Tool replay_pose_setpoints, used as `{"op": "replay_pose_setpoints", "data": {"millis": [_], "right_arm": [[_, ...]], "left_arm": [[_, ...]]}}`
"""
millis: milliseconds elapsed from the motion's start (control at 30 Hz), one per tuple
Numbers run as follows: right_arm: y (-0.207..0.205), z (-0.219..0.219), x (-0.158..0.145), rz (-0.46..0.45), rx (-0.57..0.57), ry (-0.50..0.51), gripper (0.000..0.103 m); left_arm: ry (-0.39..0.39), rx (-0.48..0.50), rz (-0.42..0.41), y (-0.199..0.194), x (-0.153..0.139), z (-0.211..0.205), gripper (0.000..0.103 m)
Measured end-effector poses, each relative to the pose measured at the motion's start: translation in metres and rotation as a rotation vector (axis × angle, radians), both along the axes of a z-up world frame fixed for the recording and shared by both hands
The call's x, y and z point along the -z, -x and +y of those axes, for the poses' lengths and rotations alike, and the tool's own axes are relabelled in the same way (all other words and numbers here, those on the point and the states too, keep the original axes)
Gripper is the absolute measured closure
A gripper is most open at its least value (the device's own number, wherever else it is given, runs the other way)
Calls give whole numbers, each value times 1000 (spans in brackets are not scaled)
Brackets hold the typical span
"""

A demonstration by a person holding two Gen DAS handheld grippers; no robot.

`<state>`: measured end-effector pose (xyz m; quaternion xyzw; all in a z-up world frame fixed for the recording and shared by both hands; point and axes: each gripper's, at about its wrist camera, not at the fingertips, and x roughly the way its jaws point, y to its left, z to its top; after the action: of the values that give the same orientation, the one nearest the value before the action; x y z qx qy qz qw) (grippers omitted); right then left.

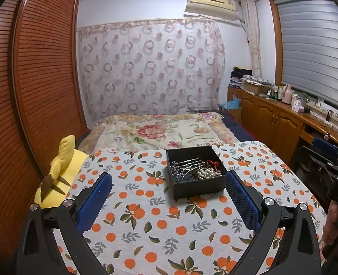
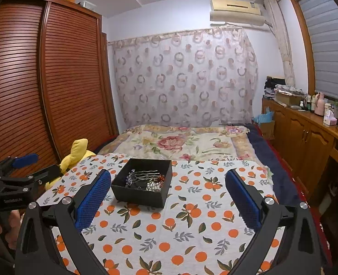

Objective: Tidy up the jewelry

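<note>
A black open box (image 1: 198, 189) stands on the table with the orange-print cloth (image 1: 146, 224). Inside lie several silver hairpins (image 1: 189, 163), a white pearl strand (image 1: 209, 173) and a red piece (image 1: 212, 163). My left gripper (image 1: 169, 188) is open and empty, just in front of the box, with its right pad beside the box's near right corner. My right gripper (image 2: 169, 188) is open and empty, held above the cloth (image 2: 180, 229); the box (image 2: 141, 197) sits just beyond its left pad, with hairpins (image 2: 143, 175) and pearls (image 2: 154, 186) visible inside.
A yellow plush toy (image 1: 61, 171) lies off the table's left edge. A bed with a floral blanket (image 1: 159, 130) is behind the table. A slatted wooden wardrobe (image 1: 31, 80) stands on the left, wooden cabinets (image 1: 278, 119) with bottles on the right.
</note>
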<state>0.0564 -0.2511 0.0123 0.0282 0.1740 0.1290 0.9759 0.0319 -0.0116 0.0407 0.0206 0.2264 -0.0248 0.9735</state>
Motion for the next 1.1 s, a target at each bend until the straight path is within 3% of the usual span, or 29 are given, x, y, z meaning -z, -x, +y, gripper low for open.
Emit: {"op": "replay_pose_setpoints", "data": {"millis": [1100], "right_arm": [[1,-3,5,11,2,-4,2]], "left_arm": [[1,0,3,4,-2,-2,8]]}}
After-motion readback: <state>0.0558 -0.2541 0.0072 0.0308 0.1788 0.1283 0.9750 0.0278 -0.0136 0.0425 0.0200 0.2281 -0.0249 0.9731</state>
